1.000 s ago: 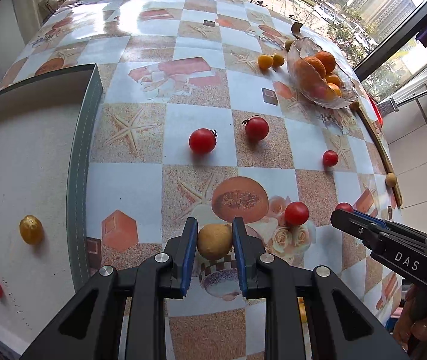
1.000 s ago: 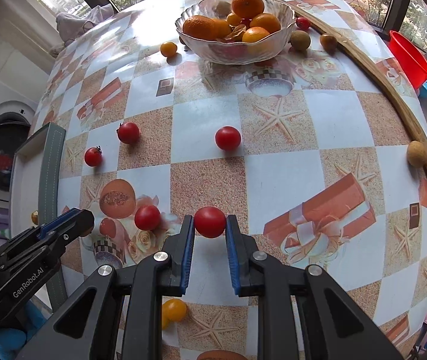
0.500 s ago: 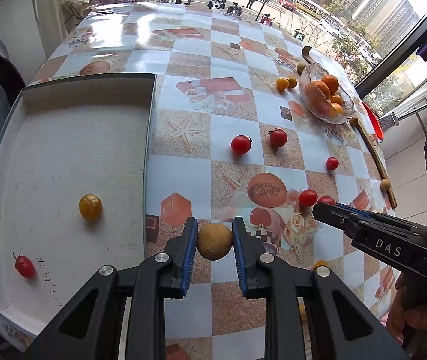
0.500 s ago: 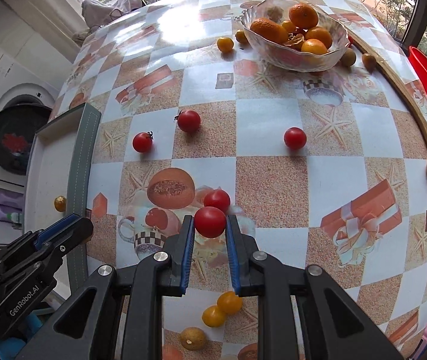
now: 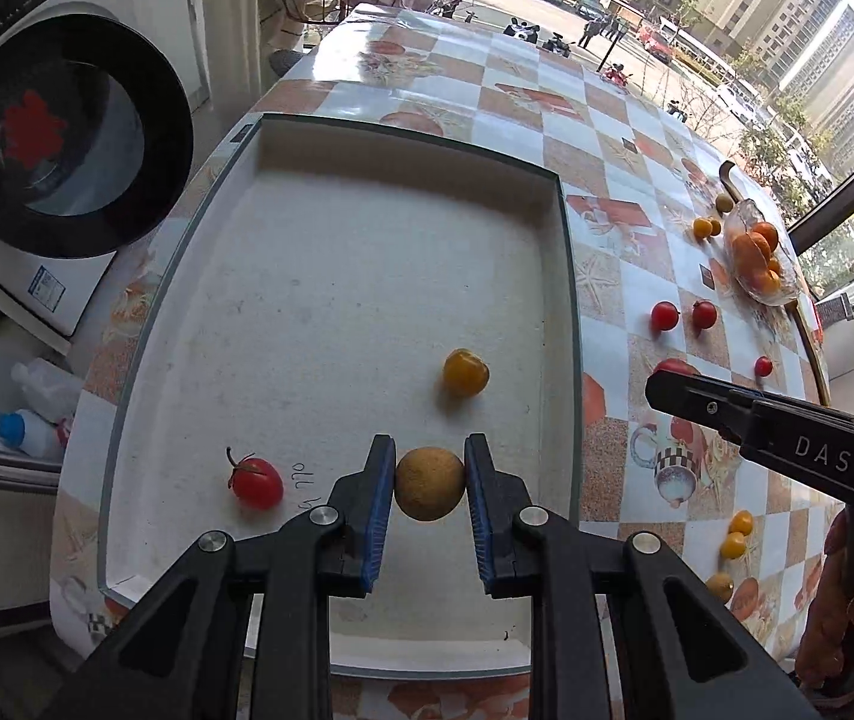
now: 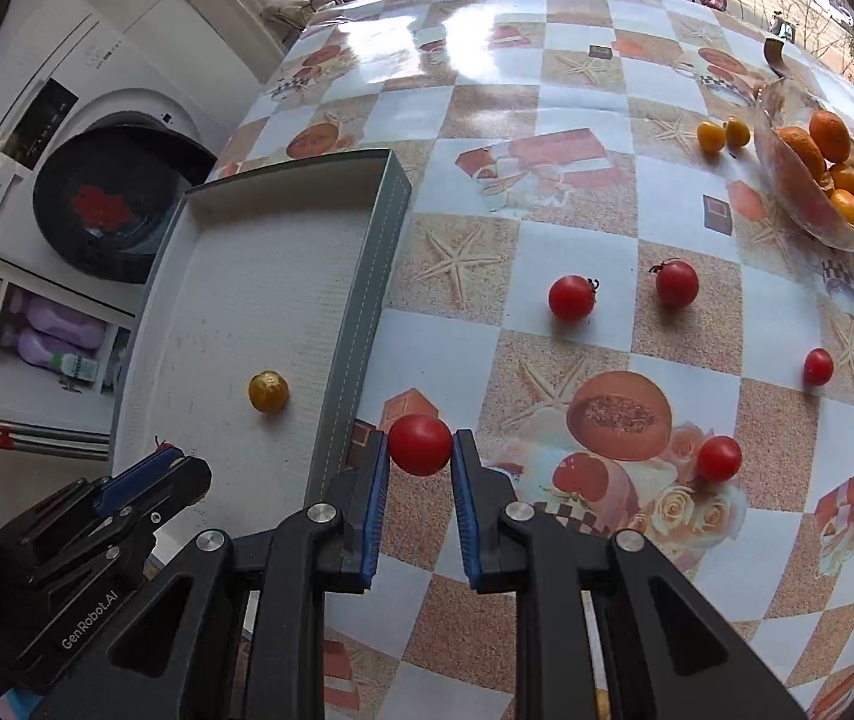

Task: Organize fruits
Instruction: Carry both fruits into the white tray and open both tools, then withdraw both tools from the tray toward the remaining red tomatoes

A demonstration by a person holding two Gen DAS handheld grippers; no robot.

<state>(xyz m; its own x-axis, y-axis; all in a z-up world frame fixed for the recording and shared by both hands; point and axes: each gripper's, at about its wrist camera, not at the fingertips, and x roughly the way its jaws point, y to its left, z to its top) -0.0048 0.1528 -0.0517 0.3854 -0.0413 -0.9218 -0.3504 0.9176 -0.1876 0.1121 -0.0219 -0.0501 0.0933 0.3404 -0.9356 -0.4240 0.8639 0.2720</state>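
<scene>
Tray's red tomato: left view only

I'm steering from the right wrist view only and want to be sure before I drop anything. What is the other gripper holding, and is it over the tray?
Observer: The left gripper is shut on a brown fruit, held above the tray.
Operator: Anything in the tray besides the yellow one?
Observer: Yes, a red tomato with a stem lies near the tray's front left, hidden from your view.
Operator: Any loose fruit close to me that I can't see?
Observer: Two small orange fruits lie on the tablecloth beneath your right gripper.
</scene>
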